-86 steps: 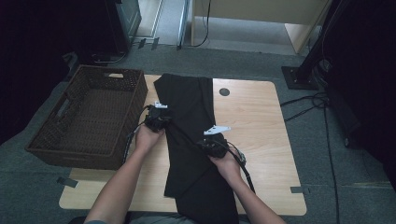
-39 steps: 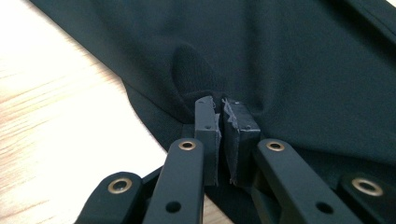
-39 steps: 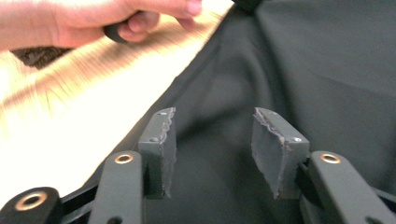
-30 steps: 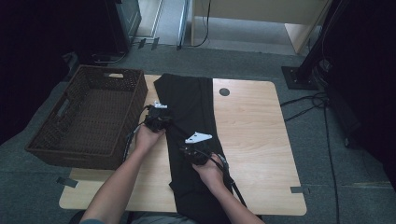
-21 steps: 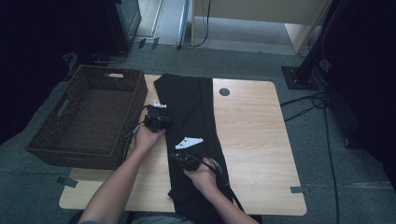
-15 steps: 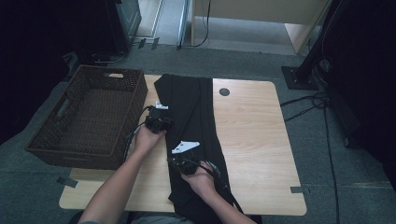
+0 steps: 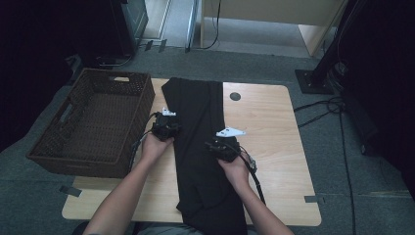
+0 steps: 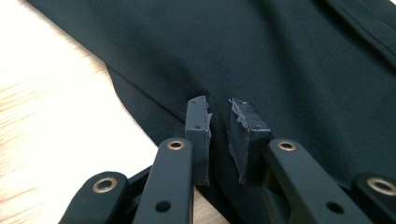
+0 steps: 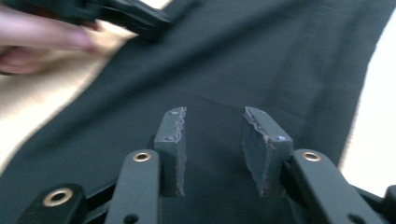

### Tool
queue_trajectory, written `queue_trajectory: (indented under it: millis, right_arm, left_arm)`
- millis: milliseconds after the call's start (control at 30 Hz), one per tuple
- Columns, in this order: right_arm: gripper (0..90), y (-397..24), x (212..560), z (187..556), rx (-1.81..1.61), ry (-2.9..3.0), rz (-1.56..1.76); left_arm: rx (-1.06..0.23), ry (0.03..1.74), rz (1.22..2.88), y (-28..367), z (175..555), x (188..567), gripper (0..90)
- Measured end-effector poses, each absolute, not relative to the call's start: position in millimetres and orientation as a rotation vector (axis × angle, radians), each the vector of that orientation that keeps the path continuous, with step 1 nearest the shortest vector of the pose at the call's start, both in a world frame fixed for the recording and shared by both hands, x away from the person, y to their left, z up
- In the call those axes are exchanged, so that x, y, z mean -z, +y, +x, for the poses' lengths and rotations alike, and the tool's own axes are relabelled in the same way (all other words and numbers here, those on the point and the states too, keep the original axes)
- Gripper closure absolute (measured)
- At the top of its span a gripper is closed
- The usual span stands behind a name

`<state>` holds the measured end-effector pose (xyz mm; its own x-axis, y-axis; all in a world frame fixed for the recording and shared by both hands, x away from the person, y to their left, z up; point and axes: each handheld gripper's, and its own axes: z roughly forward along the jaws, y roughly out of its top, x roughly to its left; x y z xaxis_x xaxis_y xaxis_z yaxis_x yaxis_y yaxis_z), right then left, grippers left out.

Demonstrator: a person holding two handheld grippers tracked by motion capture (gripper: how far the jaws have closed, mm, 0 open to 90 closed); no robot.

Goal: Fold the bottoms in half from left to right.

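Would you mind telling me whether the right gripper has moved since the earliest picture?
Yes. The right gripper has moved left, away from the table's round hole and farther onto the black garment, toward the left gripper.

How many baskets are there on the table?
1. The brown woven basket sits at the table's left edge, beside the black cloth.
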<state>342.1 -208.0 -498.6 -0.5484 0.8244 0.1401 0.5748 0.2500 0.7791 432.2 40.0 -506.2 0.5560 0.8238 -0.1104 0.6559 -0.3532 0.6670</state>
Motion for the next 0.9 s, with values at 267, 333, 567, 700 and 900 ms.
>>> queue_trajectory:
  millis: [267,333,567,700,900]
  right_arm:
    - [58.1,-219.1,513.5,361.7,-1.038,2.2,1.334]
    - [66.2,-218.9,516.4,361.7,-1.006,2.206,1.323]
    - [86.7,-236.1,511.1,359.2,-0.97,2.214,1.366]
    - [80.9,-252.5,508.5,355.3,-0.967,2.182,1.386]
    - [55.5,-262.1,503.0,360.7,-1.102,2.118,1.371]
  left_arm:
    - [-0.348,1.181,2.105,38.8,429.4,507.6,76.7]
    - [-0.351,1.178,2.109,38.8,429.1,507.6,76.7]
    - [-0.363,1.17,2.111,38.8,428.4,508.0,77.1]
    - [-0.354,1.178,2.103,39.6,428.2,508.2,77.0]
    - [-0.326,1.193,2.074,41.6,428.0,508.9,75.2]
